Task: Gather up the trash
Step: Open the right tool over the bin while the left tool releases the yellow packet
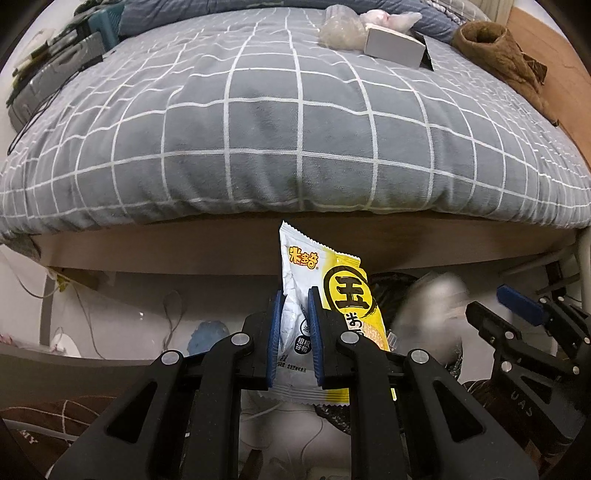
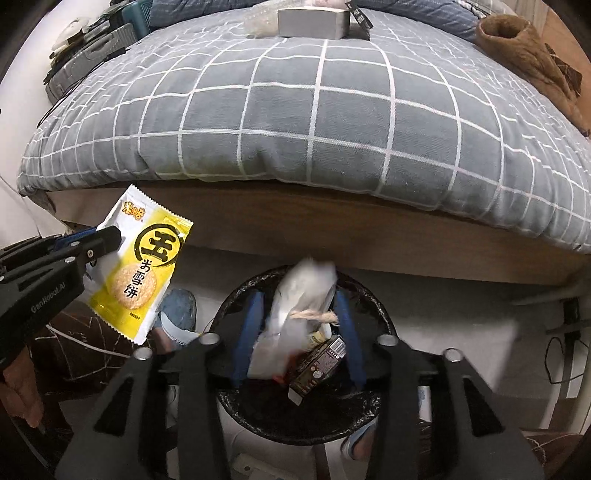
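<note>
My left gripper [image 1: 295, 301] is shut on a yellow and white snack wrapper [image 1: 343, 295] and holds it upright in front of the bed's edge. The wrapper also shows in the right wrist view [image 2: 142, 273], left of the bin. My right gripper [image 2: 299, 314] is open over a black-lined trash bin [image 2: 380, 402]. A blurred white plastic wrapper [image 2: 295, 306] is between its fingers, apart from both pads, above the bin. A brown carton [image 2: 317, 365] lies in the bin. The right gripper shows at the right of the left wrist view [image 1: 524, 306].
A bed with a grey checked quilt [image 1: 295, 122] fills the upper views. On its far side lie a white box [image 1: 393, 44], clear plastic bags [image 1: 340, 29] and a brown garment [image 1: 498, 55]. Cables and a slipper [image 2: 177, 314] lie on the floor beside the bin.
</note>
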Available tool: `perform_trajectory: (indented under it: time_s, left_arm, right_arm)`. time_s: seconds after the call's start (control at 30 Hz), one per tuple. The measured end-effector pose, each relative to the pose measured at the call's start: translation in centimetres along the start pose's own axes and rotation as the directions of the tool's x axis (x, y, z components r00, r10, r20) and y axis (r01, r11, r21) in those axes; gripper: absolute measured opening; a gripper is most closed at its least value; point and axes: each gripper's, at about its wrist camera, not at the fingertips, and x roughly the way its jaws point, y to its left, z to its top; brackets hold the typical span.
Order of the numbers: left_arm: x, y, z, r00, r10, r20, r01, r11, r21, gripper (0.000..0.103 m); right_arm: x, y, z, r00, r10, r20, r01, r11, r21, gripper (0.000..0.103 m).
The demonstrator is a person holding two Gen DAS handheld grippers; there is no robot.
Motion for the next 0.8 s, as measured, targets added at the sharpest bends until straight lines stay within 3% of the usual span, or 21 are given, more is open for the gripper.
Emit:
perform_trajectory:
  time_s: [0.1,0.3,0.4,0.8]
  left_arm:
    - [0.1,-0.5,0.0,1.000,-0.012,-0.006,0.012,1.000,0.004,0.014]
    - [0.5,-2.7,-0.8,0.999,-0.024,-0.022,0.024,0.999,0.032,0.014]
    - [0.9,-4.1,-0.9,0.999,-0.026,-0.031,0.027,0.998,0.049,0.014]
    - [1.7,-9.5,-1.2,0.998,-0.051,-0.039,0.055,0.992,0.117,0.014]
  right_arm:
    - [-0.5,-0.1,-0.1,0.999,-0.025,0.022,0.025,1.000,-0.001,0.070]
    - [-1.5,-2.3,-0.4,0.996,-0.071,0.052,0.070,0.997,0.029,0.091]
    - [-1.8,-3.9,-0.8,0.994,-0.099,0.052,0.096,0.994,0.053,0.095]
    - [-3.1,-10.7,-2.6,0.979,-0.190,0.067,0.177,0.970,0.164,0.095]
